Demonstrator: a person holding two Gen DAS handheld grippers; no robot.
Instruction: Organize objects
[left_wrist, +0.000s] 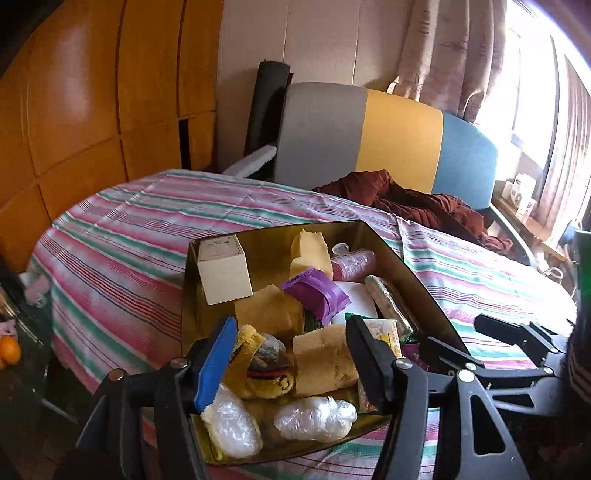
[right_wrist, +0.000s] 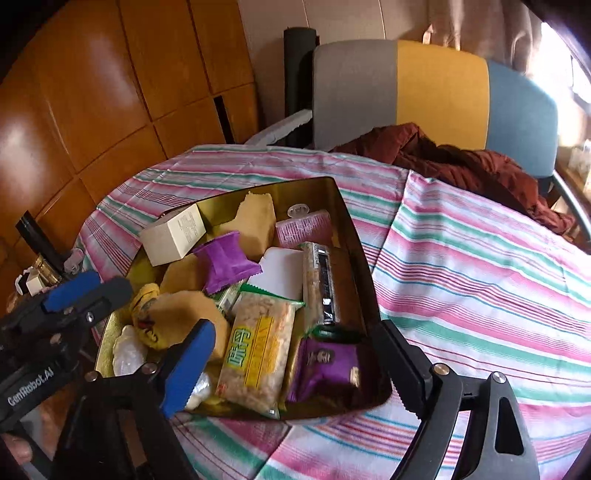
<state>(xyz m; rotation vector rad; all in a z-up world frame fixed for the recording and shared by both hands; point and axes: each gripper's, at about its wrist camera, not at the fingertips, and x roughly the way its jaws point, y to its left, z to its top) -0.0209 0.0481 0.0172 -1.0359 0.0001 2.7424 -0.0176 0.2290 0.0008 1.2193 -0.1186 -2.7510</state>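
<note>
Gold tin (right_wrist: 343, 221) sits on the striped tabletop (right_wrist: 480, 266), packed with snacks and small items. Left gripper (left_wrist: 291, 354) hangs over the tin's near-left end, jaws apart, nothing between them; below it lie a tan sponge-like block (left_wrist: 323, 363), a yellow patterned wrapper (left_wrist: 264, 363) and two clear plastic-wrapped lumps (left_wrist: 314, 419). Right gripper (right_wrist: 295, 369) is over the tin's near edge, jaws wide apart, empty; a rice-cracker pack with yellow label (right_wrist: 256, 347) and a dark purple packet (right_wrist: 325, 369) lie between its fingers in view, not touched as far as can be told.

Contents further back:
- white carton (right_wrist: 173, 234) tilted against the far-left wall
- light purple snack pack (right_wrist: 225, 262) mid-tin, resting on tan pieces
- pink ribbed bottle (right_wrist: 304, 227) on its side at the far-right corner
- long cereal bar (right_wrist: 319, 280) along the right wall
- white flat pad (right_wrist: 282, 271) just beside the bar

Behind the tabletop: a dark red garment (right_wrist: 461, 162) heaped on a chair with a grey, yellow and blue backrest (right_wrist: 439, 88). Orange wood panelling (right_wrist: 92, 92) on the left
</note>
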